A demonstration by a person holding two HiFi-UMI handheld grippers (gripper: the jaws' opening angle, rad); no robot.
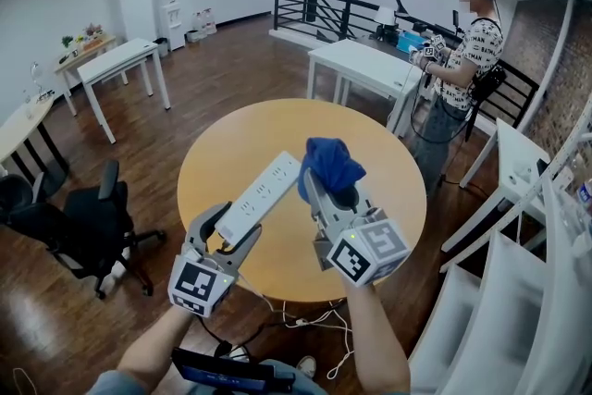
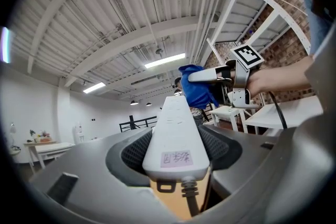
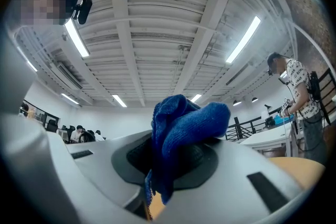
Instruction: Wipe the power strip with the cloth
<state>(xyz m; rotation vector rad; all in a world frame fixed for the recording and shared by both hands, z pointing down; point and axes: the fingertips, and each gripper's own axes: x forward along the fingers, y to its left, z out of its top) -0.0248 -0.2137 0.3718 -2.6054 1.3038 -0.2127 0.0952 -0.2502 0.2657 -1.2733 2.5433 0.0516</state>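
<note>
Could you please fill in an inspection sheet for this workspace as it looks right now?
Surface: round table, wooden top.
Job's things: power strip held over the table; blue cloth bunched at its far end, contact unclear.
Clutter: nothing seen.
Grippers: left gripper fingers clamp the power strip at its cord end; right gripper fingers clamp the cloth.
Cables: cord lies looped on the floor under the table edge.
Surroundings: white tables, office chair, railing, a person standing by the far table.
</note>
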